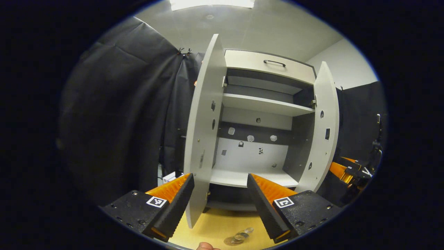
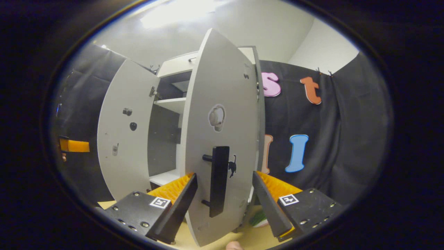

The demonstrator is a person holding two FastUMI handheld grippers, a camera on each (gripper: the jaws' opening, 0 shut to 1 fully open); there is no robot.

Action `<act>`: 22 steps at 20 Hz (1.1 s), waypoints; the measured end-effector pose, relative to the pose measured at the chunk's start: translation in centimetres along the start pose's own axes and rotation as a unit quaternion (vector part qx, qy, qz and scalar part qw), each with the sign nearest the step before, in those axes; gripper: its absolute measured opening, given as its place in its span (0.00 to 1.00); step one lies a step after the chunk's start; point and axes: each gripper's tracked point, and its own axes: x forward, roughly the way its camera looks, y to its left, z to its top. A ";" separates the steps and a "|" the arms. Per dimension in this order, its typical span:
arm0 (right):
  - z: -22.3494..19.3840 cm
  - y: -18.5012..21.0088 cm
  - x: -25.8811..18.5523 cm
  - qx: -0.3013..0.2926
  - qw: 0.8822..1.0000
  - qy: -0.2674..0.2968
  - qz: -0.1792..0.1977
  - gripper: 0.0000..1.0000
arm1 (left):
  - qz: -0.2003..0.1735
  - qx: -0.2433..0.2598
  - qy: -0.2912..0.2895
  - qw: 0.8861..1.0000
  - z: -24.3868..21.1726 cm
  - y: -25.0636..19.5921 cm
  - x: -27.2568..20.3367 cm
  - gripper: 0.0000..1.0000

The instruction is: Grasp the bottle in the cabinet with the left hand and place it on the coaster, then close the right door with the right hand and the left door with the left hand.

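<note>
The grey cabinet (image 1: pixel 267 69) stands with both doors swung out and its shelves bare. In the left gripper view a clear bottle (image 1: pixel 244 233) sits on the wooden table (image 1: pixel 215 225) in front of it, with what looks like a round coaster (image 1: pixel 230 241) at its base. My left gripper (image 1: pixel 220 177) is open, and the left door's (image 1: pixel 204 132) edge stands just inside its left finger. The right door (image 2: pixel 222 104) faces my right gripper (image 2: pixel 224 175), which is open with the door's black handle (image 2: pixel 219 180) between its fingers, apart from both.
The right door (image 1: pixel 323 128) and the other gripper (image 1: pixel 341 172) beyond it sit at the right of the left gripper view. The left door (image 2: pixel 121 139) and the other gripper (image 2: pixel 73 146) lie left in the right gripper view. A green and white object (image 2: pixel 258 218) rests low behind the right door.
</note>
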 end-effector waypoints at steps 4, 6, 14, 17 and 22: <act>-0.6 2.2 2.8 0.007 1.000 0.012 0.027 0.98 | 0.045 0.010 -0.003 0.999 0.0 2.8 -1.3 0.96; -0.7 2.5 4.1 0.002 1.000 0.013 0.027 0.98 | 0.067 0.008 -0.005 0.998 0.0 4.3 -2.0 0.96; -1.4 5.3 8.0 0.022 0.998 0.023 0.049 1.00 | 0.132 0.005 -0.009 0.991 0.1 8.4 -3.6 0.96; -1.8 5.9 9.8 0.020 0.999 0.030 0.040 0.97 | 0.151 0.007 -0.011 0.988 -0.2 9.0 -3.8 0.93; -2.0 7.2 12.6 0.003 0.999 0.025 0.027 0.97 | 0.169 0.017 -0.002 0.986 -0.7 10.3 -3.7 1.00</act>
